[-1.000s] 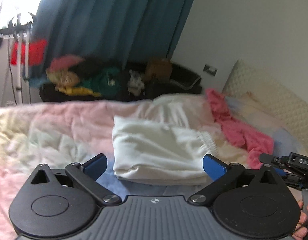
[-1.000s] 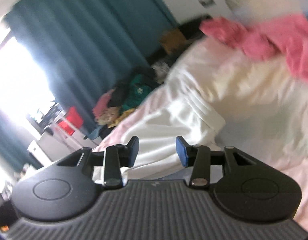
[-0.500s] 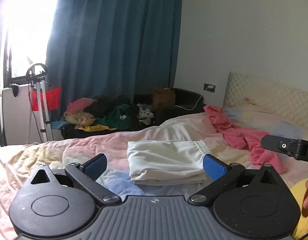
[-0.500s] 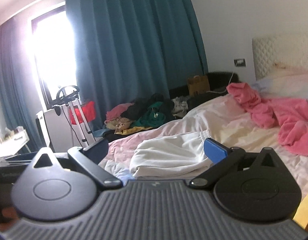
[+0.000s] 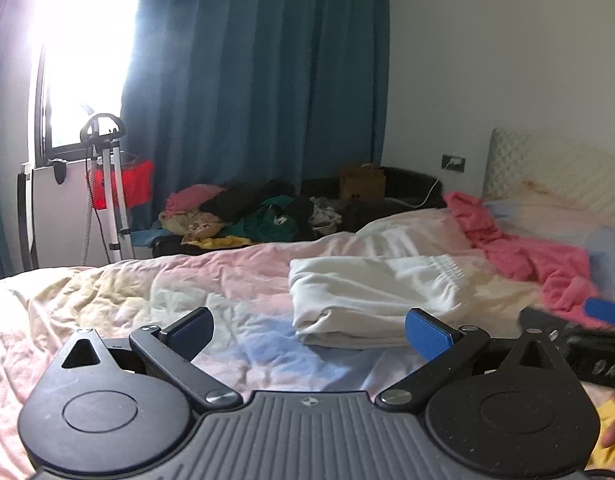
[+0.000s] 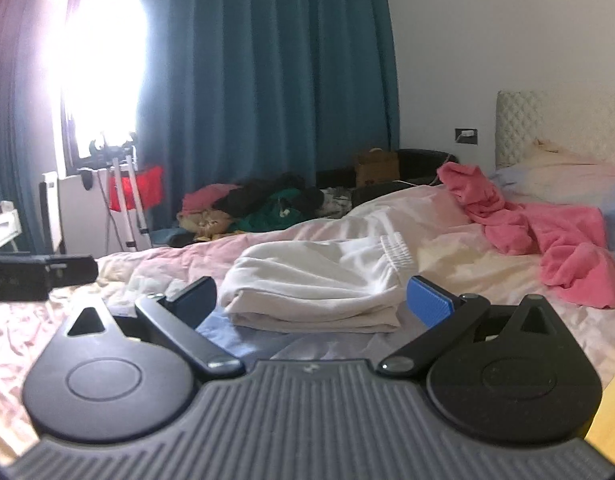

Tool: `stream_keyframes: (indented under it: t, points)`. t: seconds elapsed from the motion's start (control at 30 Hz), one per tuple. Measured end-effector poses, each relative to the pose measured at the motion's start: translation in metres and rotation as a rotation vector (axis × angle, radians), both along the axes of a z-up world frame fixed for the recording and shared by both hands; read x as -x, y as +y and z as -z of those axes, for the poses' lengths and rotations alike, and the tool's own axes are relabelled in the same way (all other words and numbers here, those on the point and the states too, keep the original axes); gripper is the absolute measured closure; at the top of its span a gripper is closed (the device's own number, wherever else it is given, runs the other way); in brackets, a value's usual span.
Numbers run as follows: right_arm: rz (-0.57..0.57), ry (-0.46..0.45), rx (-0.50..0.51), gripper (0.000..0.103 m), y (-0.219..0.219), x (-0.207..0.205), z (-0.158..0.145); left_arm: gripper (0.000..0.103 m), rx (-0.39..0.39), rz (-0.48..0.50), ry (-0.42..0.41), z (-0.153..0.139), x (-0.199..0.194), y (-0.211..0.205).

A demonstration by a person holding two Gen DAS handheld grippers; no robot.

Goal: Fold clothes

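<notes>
White trousers (image 5: 371, 300) lie folded in a flat stack on the bed (image 5: 127, 300), elastic waistband toward the headboard (image 5: 555, 168), and nothing is touching them. From my left gripper (image 5: 309, 330) I see both blue pads spread wide, with only quilt showing between them; the stack sits beyond, a little right of centre, clear of either pad. My right gripper (image 6: 311, 300) has just finished opening its jaws and they now stand fully apart, also empty (the folded stack shows in the gap, but it lies farther off on the quilt and the pads do not reach it). Each tool shows up at the edge of the other's view: the right one as a dark blurred bar with a blue pad at the right edge of the left view, the left one as a black bar at the left edge of the right view.

A pink garment (image 6: 547, 236) lies crumpled on the bed to the right of the trousers, near but apart from them. Behind the bed, a heap of mixed clothes (image 5: 243, 216) sits on a dark low surface under the blue curtain (image 5: 267, 80). A tripod stand (image 5: 107, 184) with something red on it stands by the bright window (image 5: 83, 52).
</notes>
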State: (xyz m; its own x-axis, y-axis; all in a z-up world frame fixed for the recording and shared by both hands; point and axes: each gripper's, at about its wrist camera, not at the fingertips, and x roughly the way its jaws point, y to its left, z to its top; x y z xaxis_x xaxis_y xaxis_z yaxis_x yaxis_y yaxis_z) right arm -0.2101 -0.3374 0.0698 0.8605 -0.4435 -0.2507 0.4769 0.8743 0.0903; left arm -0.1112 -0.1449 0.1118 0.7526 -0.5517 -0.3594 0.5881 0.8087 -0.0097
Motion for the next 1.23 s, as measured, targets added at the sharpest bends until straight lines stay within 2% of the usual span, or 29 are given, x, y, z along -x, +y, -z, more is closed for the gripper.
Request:
stream_keyframes:
  t: [0.23,0.5,0.7,1.23]
  points:
    - [0.001,0.120,-0.059,0.000,-0.010,-0.026,0.021,0.000,-0.014,-0.035,0.043,0.023,-0.023,-0.009]
    - [0.047,0.063,0.008,0.000,-0.001,-0.014,0.020,0.000,-0.034,-0.048,0.058,0.034,-0.028,-0.013]
    - [0.030,0.096,0.058,0.000,0.007,-0.020,0.019,0.000,-0.046,-0.053,0.061,0.038,-0.027,-0.013]
    - [0.022,0.085,-0.071,0.000,-0.012,-0.017,0.021,0.000,-0.037,-0.037,0.052,0.033,-0.015,-0.011]
